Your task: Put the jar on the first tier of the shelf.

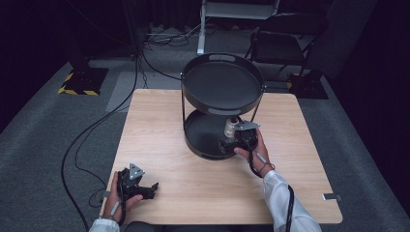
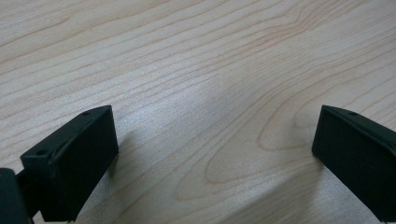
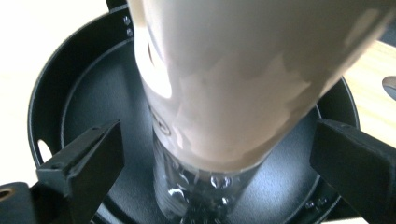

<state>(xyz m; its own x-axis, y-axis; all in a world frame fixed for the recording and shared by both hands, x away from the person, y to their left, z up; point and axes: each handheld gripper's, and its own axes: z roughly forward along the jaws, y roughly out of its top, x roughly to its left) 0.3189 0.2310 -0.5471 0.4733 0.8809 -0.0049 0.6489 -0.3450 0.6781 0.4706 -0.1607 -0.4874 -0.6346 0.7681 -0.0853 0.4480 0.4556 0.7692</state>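
Both claws low — right claw (image 1: pixel 235 140) beside bottle (image 1: pixel 231 126)

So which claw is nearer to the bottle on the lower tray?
Right. The right claw stands open around the bottle on the lower tray; the left claw rests far off at the table's near-left edge.

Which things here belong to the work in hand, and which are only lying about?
In use: bottle, standing on the lower tray of the two-level black stand; right gripper, jaws open around it.

Lying about: upper tray, left gripper resting on the table, floor cables, chair.
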